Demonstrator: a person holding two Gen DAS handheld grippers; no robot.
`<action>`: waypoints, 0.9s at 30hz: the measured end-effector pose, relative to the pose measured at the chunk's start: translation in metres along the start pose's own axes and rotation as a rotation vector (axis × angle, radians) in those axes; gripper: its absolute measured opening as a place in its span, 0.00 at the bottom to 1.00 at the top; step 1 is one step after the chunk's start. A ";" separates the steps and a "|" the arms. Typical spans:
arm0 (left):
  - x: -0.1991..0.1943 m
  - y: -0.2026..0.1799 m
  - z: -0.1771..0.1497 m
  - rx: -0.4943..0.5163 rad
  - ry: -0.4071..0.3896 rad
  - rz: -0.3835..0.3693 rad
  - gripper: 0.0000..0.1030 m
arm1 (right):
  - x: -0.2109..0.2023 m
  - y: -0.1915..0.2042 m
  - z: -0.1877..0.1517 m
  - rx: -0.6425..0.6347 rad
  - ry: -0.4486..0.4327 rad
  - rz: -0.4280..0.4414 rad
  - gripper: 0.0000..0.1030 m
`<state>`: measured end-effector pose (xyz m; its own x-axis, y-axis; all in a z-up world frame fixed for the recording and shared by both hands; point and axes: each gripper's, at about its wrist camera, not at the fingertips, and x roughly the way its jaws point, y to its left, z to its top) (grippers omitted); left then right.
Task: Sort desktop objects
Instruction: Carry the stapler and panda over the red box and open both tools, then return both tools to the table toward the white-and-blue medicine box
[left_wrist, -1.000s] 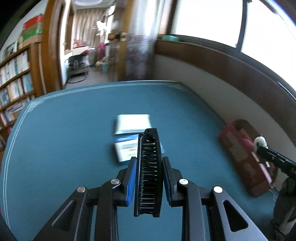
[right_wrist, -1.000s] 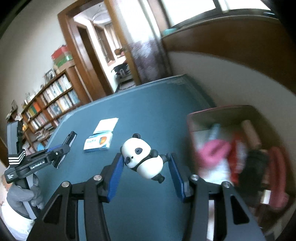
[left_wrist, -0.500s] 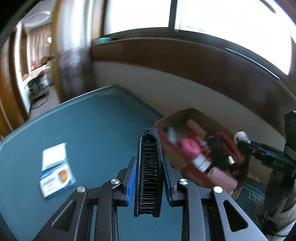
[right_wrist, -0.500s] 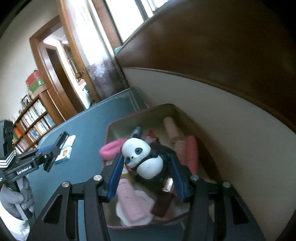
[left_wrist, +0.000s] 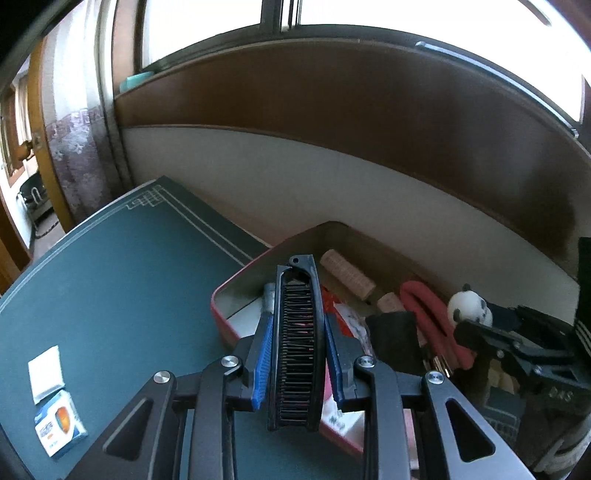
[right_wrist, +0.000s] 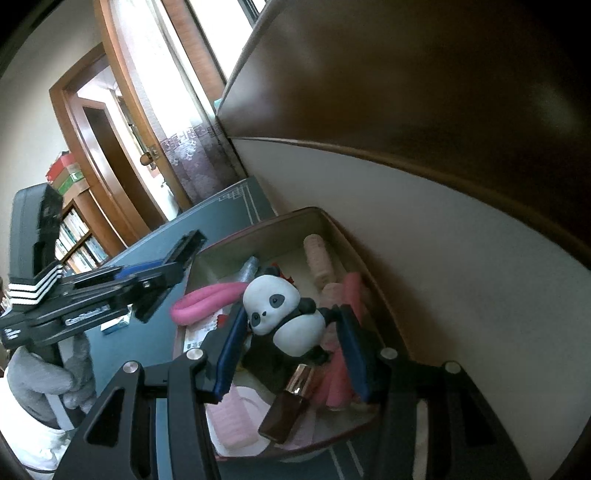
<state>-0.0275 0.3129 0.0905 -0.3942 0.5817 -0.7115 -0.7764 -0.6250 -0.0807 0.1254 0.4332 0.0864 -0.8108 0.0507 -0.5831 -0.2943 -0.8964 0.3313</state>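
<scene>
Teal desk (left_wrist: 110, 295) under the window carries the red box (left_wrist: 221, 317), my landmark. Both my tools have swung over from the open desk to it, so both drops look close. My left gripper (left_wrist: 297, 354) clamps one black comb (left_wrist: 295, 347) above the box's near rim; my right gripper (right_wrist: 291, 347) grips one panda toy (right_wrist: 280, 314) over its middle. Left of the box lie two items: one white packet (left_wrist: 44, 373), one blue carton (left_wrist: 59, 428).
</scene>
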 end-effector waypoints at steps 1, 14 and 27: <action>0.004 -0.001 0.002 -0.002 0.003 -0.002 0.27 | 0.000 -0.001 0.000 0.001 -0.001 -0.003 0.53; 0.006 0.017 0.005 -0.056 -0.028 0.033 0.77 | 0.002 -0.012 0.001 0.046 -0.013 -0.037 0.71; -0.027 0.058 -0.022 -0.147 -0.030 0.119 0.86 | -0.012 0.010 -0.001 0.030 -0.037 -0.013 0.72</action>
<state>-0.0508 0.2498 0.0904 -0.4949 0.5129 -0.7014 -0.6441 -0.7584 -0.1002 0.1326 0.4231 0.0955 -0.8248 0.0784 -0.5600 -0.3190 -0.8822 0.3464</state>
